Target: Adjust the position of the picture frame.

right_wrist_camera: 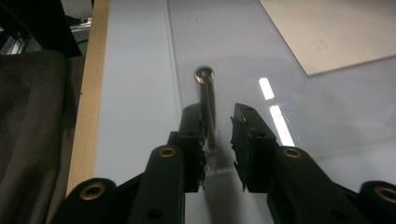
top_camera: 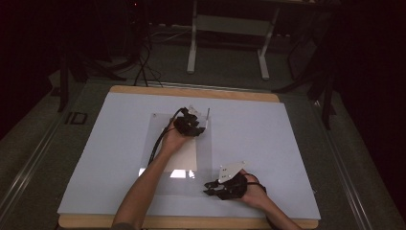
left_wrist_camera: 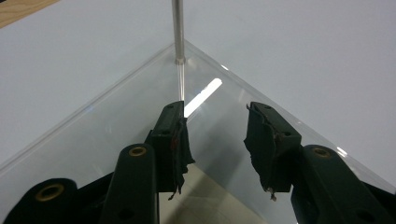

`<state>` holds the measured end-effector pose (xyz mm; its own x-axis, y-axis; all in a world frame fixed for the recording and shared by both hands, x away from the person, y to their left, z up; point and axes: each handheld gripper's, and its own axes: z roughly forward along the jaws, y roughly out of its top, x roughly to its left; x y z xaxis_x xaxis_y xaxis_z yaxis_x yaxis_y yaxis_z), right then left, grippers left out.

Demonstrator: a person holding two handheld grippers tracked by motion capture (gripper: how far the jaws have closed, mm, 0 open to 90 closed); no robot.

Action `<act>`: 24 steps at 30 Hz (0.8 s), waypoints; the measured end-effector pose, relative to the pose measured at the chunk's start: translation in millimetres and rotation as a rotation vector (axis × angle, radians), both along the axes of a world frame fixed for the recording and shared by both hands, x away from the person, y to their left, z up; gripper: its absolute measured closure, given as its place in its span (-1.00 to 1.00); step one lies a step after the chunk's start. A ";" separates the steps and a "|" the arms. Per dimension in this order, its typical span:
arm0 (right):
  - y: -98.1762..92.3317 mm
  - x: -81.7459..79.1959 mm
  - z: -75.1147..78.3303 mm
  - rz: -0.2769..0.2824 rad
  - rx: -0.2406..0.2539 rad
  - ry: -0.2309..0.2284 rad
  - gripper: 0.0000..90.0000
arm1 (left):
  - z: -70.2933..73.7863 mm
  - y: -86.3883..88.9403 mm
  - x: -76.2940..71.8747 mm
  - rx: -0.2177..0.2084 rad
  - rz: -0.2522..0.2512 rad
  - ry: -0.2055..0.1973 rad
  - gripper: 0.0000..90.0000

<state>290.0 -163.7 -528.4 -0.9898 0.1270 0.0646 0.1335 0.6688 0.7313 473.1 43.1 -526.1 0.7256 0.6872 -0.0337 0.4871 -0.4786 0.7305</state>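
Clear plastic sheet (top_camera: 182,158) lies flat mid-worktop (top_camera: 287,143). Left tongs (left_wrist_camera: 215,135) apart, empty, aimed at upright metal pin (left_wrist_camera: 178,32) in far sheet corner. Right tongs (right_wrist_camera: 219,135) apart, straddling second pin (right_wrist_camera: 208,102) at near edge, likely ready to grip; pads not pressing.

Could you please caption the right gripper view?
Right gripper, jaws apart, straddles a metal pin on the clear sheet.

Two hand-held grippers over a clear sheet on a white table

The left gripper (top_camera: 191,123) sits at the far right corner of the clear sheet (top_camera: 158,125), beside a thin upright pin (top_camera: 208,113); the right gripper (top_camera: 225,186) lies near the sheet's near right corner, jaws pointing left. A tan board (top_camera: 184,158) rests under the sheet.
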 end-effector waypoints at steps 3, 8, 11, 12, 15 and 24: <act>2.8 -3.1 -1.3 0.011 0.005 -0.011 0.83 | 0.8 -3.0 5.5 0.003 0.003 0.000 0.27; 2.9 -7.8 -2.1 -0.001 0.004 -0.055 0.88 | 1.8 -9.9 14.0 -0.005 0.014 -0.004 0.27; 2.8 -8.3 -2.2 -0.003 0.003 -0.060 0.88 | 2.7 -15.7 21.7 -0.004 0.025 -0.007 0.26; 2.6 -8.0 -2.3 -0.001 0.005 -0.057 0.88 | 3.0 -17.8 25.1 -0.006 0.029 -0.006 0.26; 2.1 -7.3 -2.8 0.001 0.009 -0.053 0.88 | 4.5 -24.1 34.7 -0.014 0.030 -0.003 0.26; 2.5 -8.1 -2.4 -0.011 0.005 -0.048 0.88 | 1.2 -42.0 57.7 0.004 0.036 0.015 0.34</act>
<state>281.9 -161.2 -530.8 -0.9903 0.1377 0.0172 0.1052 0.6641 0.7402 530.7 1.1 -524.9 0.7000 0.7129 -0.0419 0.5152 -0.4635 0.7209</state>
